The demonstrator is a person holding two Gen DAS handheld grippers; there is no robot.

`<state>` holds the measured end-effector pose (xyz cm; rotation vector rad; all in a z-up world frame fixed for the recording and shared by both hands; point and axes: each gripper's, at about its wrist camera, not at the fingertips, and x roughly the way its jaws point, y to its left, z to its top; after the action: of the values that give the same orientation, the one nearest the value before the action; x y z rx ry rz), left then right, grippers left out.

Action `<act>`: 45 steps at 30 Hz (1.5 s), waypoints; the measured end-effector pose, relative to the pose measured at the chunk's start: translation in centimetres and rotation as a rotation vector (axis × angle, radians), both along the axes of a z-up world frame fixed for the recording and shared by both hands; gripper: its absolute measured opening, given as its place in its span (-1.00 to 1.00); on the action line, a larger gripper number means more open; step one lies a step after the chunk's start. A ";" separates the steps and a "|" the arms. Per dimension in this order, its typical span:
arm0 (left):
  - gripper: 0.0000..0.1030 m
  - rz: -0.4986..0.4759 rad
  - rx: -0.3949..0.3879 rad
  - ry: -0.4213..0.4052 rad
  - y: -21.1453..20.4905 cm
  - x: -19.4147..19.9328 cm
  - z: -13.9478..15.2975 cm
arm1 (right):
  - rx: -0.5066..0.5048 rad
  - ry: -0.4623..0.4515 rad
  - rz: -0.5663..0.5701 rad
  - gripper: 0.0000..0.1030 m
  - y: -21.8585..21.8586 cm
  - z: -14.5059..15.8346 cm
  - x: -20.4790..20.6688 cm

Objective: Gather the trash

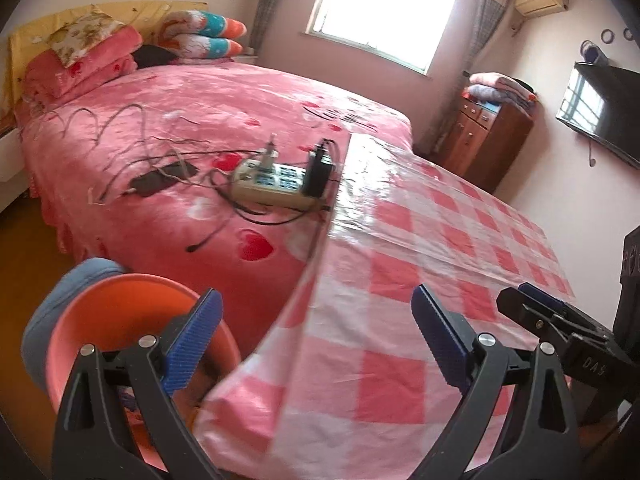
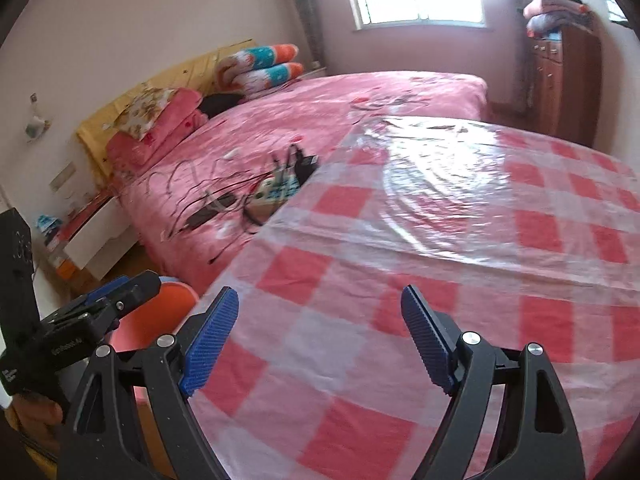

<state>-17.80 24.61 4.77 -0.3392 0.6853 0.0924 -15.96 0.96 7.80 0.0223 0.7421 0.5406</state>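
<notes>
An orange-pink bin [image 1: 120, 320] stands on the floor left of the table, partly behind my left gripper's left finger; it also shows in the right wrist view [image 2: 168, 308]. My left gripper [image 1: 316, 332] is open and empty, above the table's left front corner. My right gripper [image 2: 320, 332] is open and empty, over the pink checked tablecloth [image 2: 440, 240]. The right gripper shows at the right edge of the left wrist view [image 1: 560, 320], and the left gripper at the left of the right wrist view [image 2: 100, 312]. No loose trash is visible on the cloth.
The table's cloth [image 1: 420, 260] has a shiny plastic cover. A pink bed [image 1: 180, 120] lies behind with a power strip [image 1: 276, 184], a charger and cables. A wooden cabinet [image 1: 488, 136], a wall TV [image 1: 600, 112] and a white nightstand [image 2: 96, 236] stand around.
</notes>
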 end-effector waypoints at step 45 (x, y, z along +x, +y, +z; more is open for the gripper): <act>0.86 -0.254 0.125 0.075 -18.2 8.7 0.8 | -0.044 -0.121 -0.408 0.61 -18.4 -0.6 1.7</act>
<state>-9.12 6.45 5.59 -0.1278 0.7880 -0.0939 -14.27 -17.43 7.18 0.0972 0.6093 0.1352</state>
